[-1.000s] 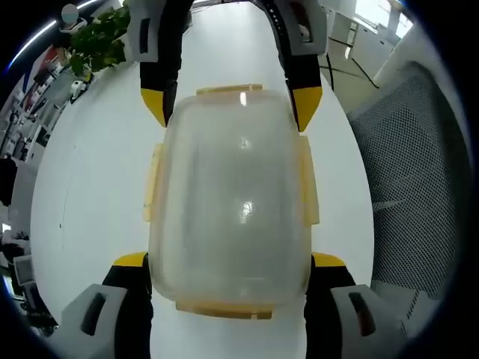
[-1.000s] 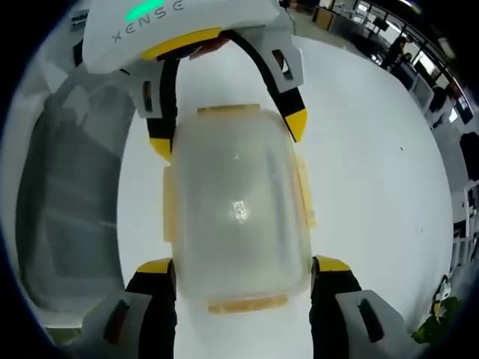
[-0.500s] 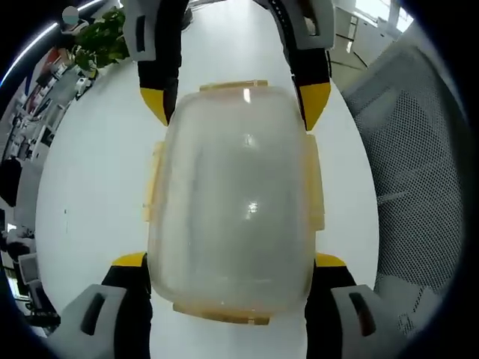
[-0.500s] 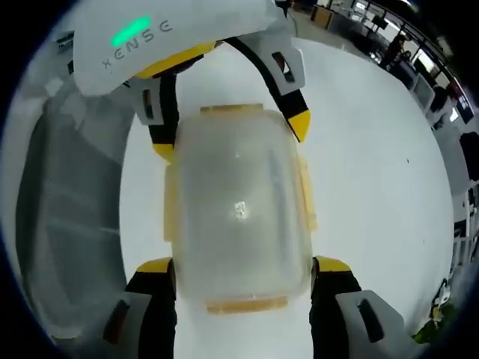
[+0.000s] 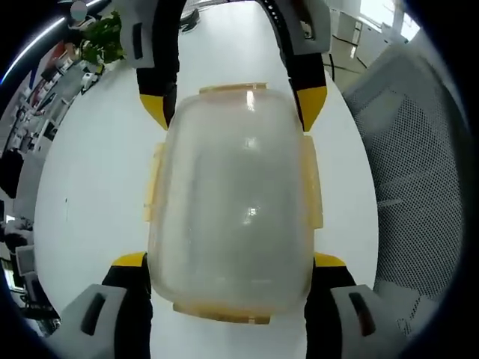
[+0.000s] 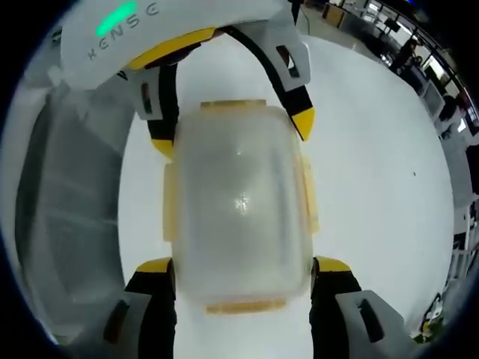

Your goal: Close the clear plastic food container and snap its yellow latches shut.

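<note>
Left gripper (image 5: 228, 262): jaws spread wide, one yellow-tipped pad at each long side of the container's near end. Whether the pads press the walls or merely stand beside them cannot be told; nothing is seen to be clamped. Right gripper (image 6: 243, 265): same posture at the opposite end, jaws spread, contact likewise undetermined.

Governing relation: the clear container (image 5: 232, 202) lies directly between the two grippers, its long axis running from 6 to 12 o'clock in both views. Each gripper straddles one short end and faces the other; in the left gripper view the right gripper's tips appear at 11 and 1 o'clock. Neither is the nearer.

Condition of container: frosted, translucent, domed lid seated on the body. A yellow latch (image 5: 313, 183) lies along each long side, at 3 and 9 o'clock, and one at each short end, at 12 and 6 o'clock. Whether any is snapped down cannot be read.

Support: white table (image 5: 90, 179). A grey mesh chair (image 5: 408, 157) stands beside it at 3 o'clock in the left gripper view.
</note>
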A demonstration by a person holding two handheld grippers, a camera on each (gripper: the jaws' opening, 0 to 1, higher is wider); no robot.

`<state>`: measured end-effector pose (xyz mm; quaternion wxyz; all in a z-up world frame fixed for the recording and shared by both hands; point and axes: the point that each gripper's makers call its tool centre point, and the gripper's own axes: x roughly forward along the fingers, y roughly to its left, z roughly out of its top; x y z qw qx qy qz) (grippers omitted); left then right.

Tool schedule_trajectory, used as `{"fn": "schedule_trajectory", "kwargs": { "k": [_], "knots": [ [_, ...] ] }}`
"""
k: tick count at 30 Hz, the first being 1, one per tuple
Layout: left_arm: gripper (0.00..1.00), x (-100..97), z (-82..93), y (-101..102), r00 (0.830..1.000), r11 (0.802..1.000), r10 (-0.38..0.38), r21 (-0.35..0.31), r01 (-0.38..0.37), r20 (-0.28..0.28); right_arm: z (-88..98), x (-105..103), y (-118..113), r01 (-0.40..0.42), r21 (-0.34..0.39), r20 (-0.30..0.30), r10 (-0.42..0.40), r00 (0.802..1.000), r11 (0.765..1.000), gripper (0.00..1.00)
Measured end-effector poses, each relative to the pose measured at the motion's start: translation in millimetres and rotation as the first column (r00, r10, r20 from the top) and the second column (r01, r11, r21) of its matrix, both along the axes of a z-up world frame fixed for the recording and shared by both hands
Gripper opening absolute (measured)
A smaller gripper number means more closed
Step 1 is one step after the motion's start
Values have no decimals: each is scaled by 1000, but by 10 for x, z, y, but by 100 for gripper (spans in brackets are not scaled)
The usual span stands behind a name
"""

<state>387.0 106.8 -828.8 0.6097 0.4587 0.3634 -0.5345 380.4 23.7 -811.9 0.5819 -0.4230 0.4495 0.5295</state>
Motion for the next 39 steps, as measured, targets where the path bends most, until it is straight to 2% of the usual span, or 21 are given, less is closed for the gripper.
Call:
{"fn": "schedule_trajectory", "kwargs": {
  "k": [12, 19, 39],
  "knots": [
    [85, 39, 6, 172, 1000, 1000, 25, -6, -25, -4, 5, 60, 169, -26, 1, 1, 26, 1000, 1000, 73],
    [85, 69, 10, 178, 1000, 1000, 24, -9, -24, -7, -1, 94, 180, -26, 11, 2, 26, 1000, 1000, 73],
    [86, 355, 16, 134, 999, 999, 36, -20, -37, -11, 10, 389, 143, -41, 19, 0, 41, 999, 999, 73]
  ]
}}
